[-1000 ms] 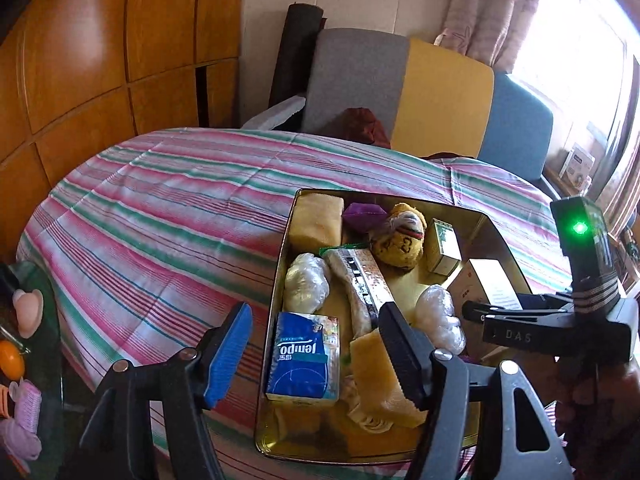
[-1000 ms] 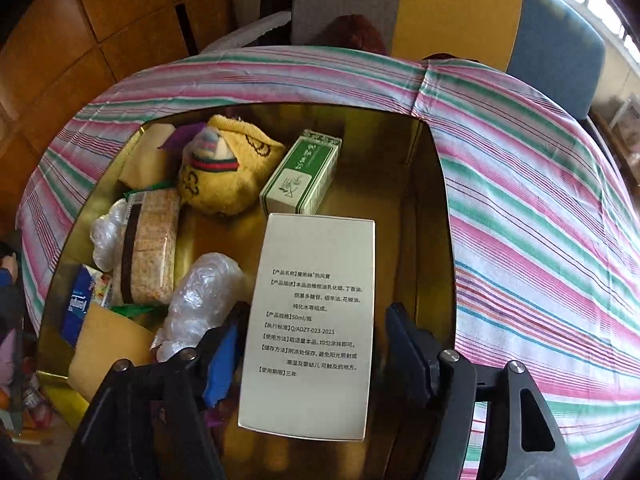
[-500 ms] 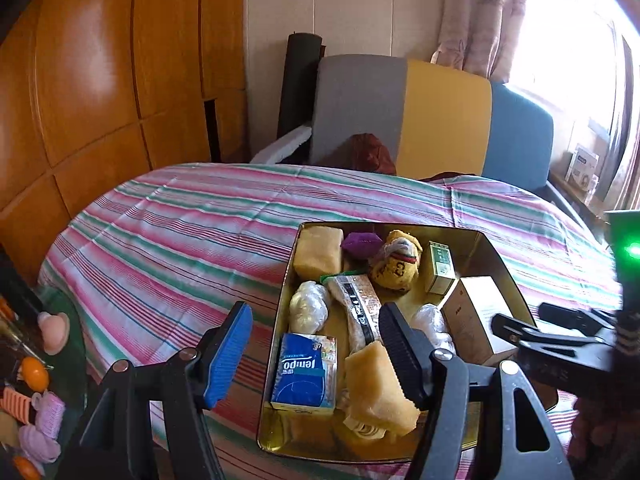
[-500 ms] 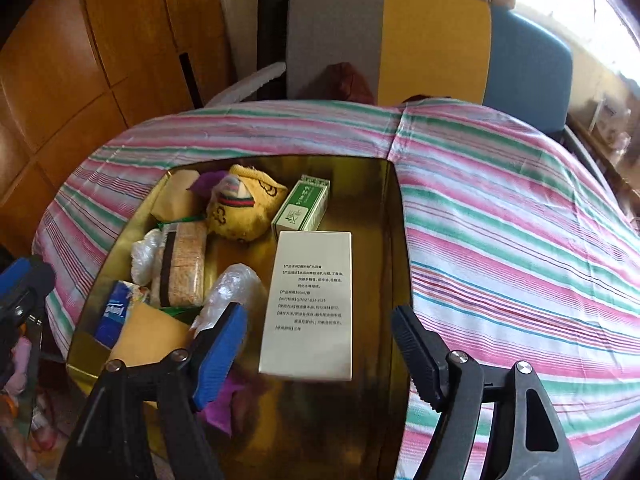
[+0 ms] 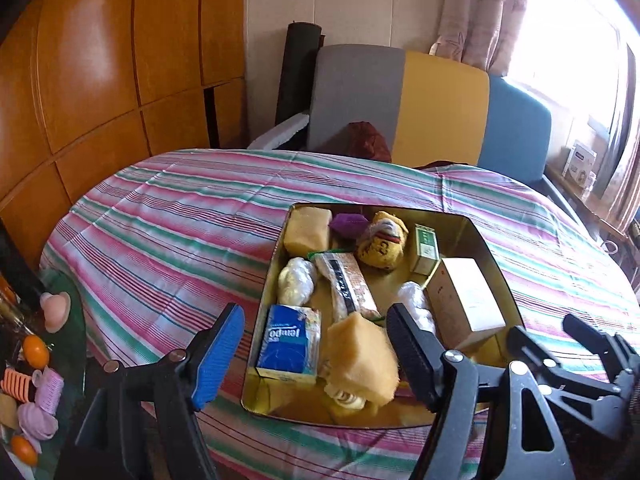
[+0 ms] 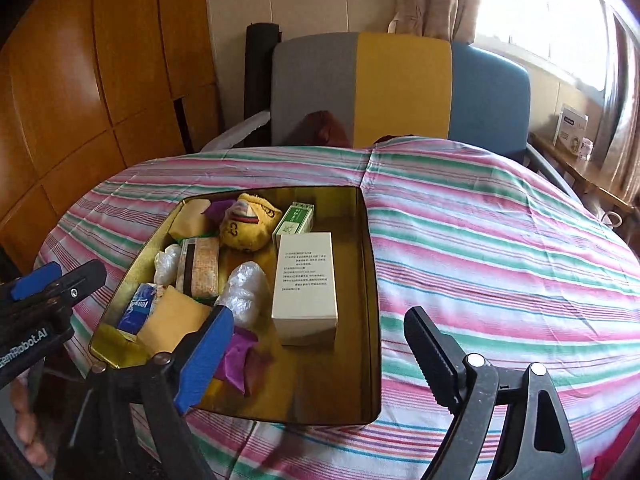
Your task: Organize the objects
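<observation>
on the striped tablecloth (image 6: 480, 248) sits a gold tray (image 6: 370, 280), holding every loose item. far end: a tan sponge (image 5: 307, 230), a purple pouch (image 5: 349, 224), a yellow plush toy (image 5: 382, 246) and a small green box (image 5: 426, 244). middle: two clear-wrapped bundles (image 5: 296, 284) either side of a long cracker packet (image 5: 348, 286), and a large white box (image 6: 306, 286) lying flat near the right wall. near end: a blue tissue pack (image 5: 286, 342), a second tan sponge (image 5: 362, 354) and a purple cloth (image 6: 240, 356). left gripper (image 5: 316, 356) — jaws opening, nothing between them, poised over the tray's near left corner. right gripper (image 6: 320, 360) — jaws likewise opening and bare, apart from the white box. a grey, yellow and blue chair (image 6: 400, 88) stands behind the table.
</observation>
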The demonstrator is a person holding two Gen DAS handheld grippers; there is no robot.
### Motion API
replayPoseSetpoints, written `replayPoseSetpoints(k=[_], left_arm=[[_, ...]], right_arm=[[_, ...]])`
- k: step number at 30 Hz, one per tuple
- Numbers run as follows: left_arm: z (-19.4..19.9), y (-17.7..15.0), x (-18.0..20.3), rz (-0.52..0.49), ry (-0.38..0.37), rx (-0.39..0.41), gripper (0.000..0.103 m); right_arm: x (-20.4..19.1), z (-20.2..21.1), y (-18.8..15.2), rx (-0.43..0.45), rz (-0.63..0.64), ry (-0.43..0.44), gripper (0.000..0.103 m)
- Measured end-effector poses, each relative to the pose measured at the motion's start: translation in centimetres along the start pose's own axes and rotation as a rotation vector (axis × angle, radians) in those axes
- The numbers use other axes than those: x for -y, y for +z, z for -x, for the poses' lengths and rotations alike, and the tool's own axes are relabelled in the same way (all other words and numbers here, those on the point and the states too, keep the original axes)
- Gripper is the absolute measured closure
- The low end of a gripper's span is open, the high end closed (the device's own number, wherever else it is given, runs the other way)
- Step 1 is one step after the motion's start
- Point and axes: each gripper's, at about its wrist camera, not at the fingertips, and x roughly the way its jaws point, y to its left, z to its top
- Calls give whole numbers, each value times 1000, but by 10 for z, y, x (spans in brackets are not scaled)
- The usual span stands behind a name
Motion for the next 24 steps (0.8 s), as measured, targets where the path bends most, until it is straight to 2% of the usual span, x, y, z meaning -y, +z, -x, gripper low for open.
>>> replayPoseSetpoints(k=[16, 20, 24], left_arm=[[2, -2, -4, 10, -12, 17, 28], [3, -3, -3, -7, 8, 38, 37], [3, -2, -5, -3, 4, 45, 38]], right_arm=[[-8, -5, -2, 2, 10, -8, 15], [-8, -7, -2, -2, 12, -5, 15], [-10, -11, -3, -11, 16, 0, 15]])
